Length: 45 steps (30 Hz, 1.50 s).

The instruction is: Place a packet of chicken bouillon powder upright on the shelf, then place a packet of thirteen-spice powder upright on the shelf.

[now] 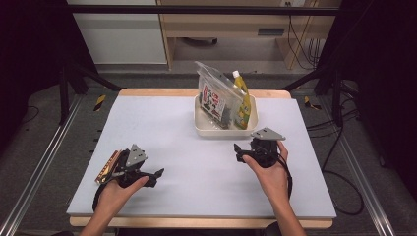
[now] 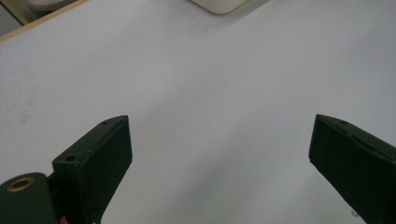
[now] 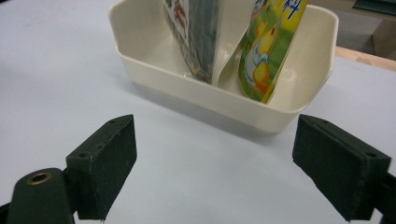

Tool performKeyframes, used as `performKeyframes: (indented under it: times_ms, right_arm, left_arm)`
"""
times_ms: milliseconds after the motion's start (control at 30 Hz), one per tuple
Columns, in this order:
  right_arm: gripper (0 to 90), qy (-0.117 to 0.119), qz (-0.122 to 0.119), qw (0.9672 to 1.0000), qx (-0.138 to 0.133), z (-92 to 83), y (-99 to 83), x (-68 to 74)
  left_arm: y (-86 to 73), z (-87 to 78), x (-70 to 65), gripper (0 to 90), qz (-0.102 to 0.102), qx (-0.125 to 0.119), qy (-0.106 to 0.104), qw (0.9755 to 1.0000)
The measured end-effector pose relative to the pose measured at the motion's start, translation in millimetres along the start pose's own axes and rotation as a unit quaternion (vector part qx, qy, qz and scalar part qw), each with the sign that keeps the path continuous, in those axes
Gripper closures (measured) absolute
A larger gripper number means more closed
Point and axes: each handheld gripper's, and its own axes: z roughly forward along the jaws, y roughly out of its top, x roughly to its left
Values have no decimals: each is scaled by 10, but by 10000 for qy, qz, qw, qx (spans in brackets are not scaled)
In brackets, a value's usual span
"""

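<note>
Resting low, right gripper (image 1: 239, 153) gapes, seemingly facing the tray (image 1: 202, 129).

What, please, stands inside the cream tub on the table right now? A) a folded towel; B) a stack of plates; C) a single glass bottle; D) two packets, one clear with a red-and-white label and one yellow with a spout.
D: the cream tub holds a clear labelled packet beside a yellow spouted pouch, both upright.

High view looks down over the table (image 1: 196, 172); both gripper views skim it low, sharing the bin (image 3: 261, 112).
</note>
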Motion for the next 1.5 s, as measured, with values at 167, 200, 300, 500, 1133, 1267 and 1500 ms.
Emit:
performKeyframes:
  times_ms: [167, 200, 300, 500, 1133, 1267, 1500]
  right_arm:
    - [131, 7, -213, 9996, 174, 25, -124, 63]
    - [131, 4, -258, 9995, 206, 31, -155, 77]
    - [127, 61, -368, 9988, 323, 48, -239, 103]
    - [132, 138, -437, 9980, 432, 33, -312, 119]
    - [158, 316, -756, 9962, 310, -40, -352, 217]
    - [158, 304, -692, 9966, 317, -48, -365, 180]
    - [159, 350, -706, 9962, 375, -25, -378, 190]
  left_arm:
    - [29, -69, 45, 66, 95, 137, 108, 9998]
    - [32, -84, 55, 66, 121, 179, 126, 9997]
    - [41, -128, 98, 65, 113, 308, 178, 9993]
    - [52, -164, 276, 70, 55, 876, 413, 9953]
    - [-62, -214, 764, 83, -648, 2908, 330, 9540]
    - [-115, -228, 822, 83, -783, 3078, 367, 9475]
    - [-227, -190, 978, 129, -1173, 3300, 351, 9360]
